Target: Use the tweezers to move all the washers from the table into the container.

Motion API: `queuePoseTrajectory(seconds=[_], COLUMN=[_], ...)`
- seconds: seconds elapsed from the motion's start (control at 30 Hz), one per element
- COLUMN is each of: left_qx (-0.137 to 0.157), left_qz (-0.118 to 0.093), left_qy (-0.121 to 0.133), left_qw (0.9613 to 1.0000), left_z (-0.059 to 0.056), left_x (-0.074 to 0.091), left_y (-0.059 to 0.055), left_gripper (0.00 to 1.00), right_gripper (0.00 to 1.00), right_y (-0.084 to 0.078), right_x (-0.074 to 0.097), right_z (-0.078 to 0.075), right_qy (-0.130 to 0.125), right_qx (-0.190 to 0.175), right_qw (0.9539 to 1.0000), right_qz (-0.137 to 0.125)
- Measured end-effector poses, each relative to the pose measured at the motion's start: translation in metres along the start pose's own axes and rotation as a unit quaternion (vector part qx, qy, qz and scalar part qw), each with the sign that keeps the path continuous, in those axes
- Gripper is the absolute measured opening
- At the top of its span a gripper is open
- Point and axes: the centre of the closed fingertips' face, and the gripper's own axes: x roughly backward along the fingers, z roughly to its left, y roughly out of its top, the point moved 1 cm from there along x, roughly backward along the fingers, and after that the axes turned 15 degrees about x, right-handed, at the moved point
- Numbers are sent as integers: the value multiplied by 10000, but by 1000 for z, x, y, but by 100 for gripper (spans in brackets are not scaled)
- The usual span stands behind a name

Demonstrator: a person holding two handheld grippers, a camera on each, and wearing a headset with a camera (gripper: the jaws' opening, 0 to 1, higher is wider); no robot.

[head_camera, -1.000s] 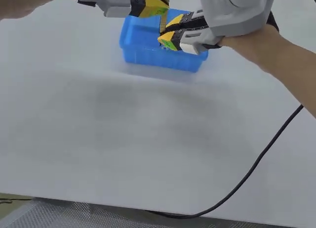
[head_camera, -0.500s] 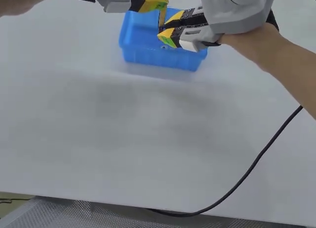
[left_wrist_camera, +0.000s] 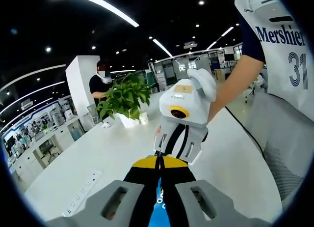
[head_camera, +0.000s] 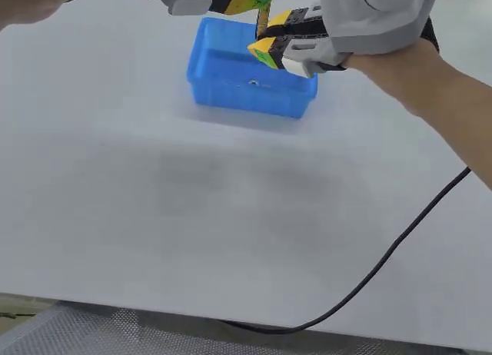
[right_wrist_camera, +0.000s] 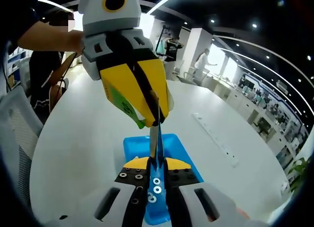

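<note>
Obs.: both hand-held grippers meet above the blue container [head_camera: 246, 100], which stands on the grey surface [head_camera: 231, 217]. The right hand-held gripper [right_wrist_camera: 156, 164] has its jaws narrowed onto the lower part of the tweezers [right_wrist_camera: 155, 133]. The left hand-held gripper [right_wrist_camera: 153, 120] pinches the upper end, jaws drawn to a slit in the left gripper view. The tweezers stand roughly upright over the container. Several washers [right_wrist_camera: 156, 189] lie on the container floor. Whether the tweezer tips carry one cannot be told, as the right jaws hide them.

Risks (judgement):
1. Two grips on one thin tool. If either hand-held gripper lets go before the other is firm, or the two pull in different directions, the tweezers may twist, slip and fall into the container or onto the surface.
2. A fall among the washers could knock some back out.
3. The right hand-held gripper hangs close over the rim, so a dip could shove the light container.
4. The black cable [head_camera: 400, 247] trails near the right forearm and could snag.
</note>
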Motion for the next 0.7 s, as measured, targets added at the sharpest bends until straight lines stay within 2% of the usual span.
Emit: queuePoseTrajectory(seconds=[0.1,0.37,0.57,0.7], left_qx=[-13,22,229,347], left_qz=[-32,-103,-303,-305], left_qy=[7,-17,-108,-193], left_qw=[10000,9999,9992,9987], left_z=[-5,-26,-47,-63], left_x=[3,11,19,22], left_y=[4,8,8,-1], left_gripper=[4,4,4,4], right_gripper=[11,11,10,10], right_y=[2,7,13,12], right_x=[6,23,36,40], right_z=[-1,10,31,51], right_qy=[-45,-29,185,446], right_qx=[44,179,266,344], right_qw=[10000,9998,9994,9982], right_qz=[-5,113,123,188])
